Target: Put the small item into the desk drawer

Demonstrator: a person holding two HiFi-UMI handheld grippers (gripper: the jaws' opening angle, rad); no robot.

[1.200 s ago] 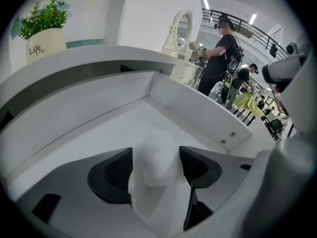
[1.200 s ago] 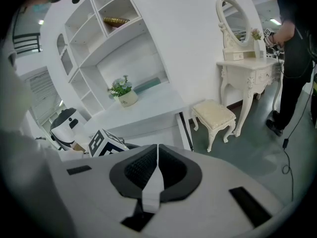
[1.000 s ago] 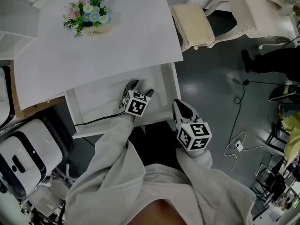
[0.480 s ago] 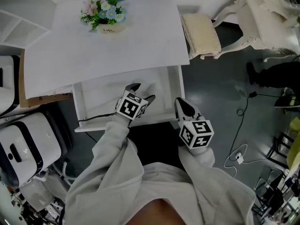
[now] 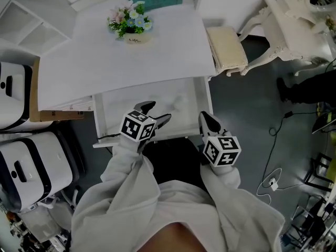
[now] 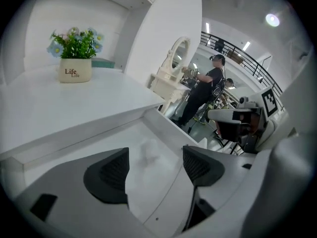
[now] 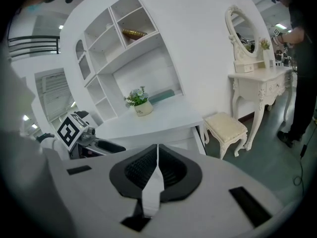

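— Where is the small pale item?
— It lies, rather blurred, on the floor of the open white desk drawer at the centre of the head view, just beyond the left hand-held gripper.
— And the jaws?
— The left ones stand wide apart, with nothing between. The right hand-held gripper, at the drawer's lower right corner, has its jaws pressed together, empty.
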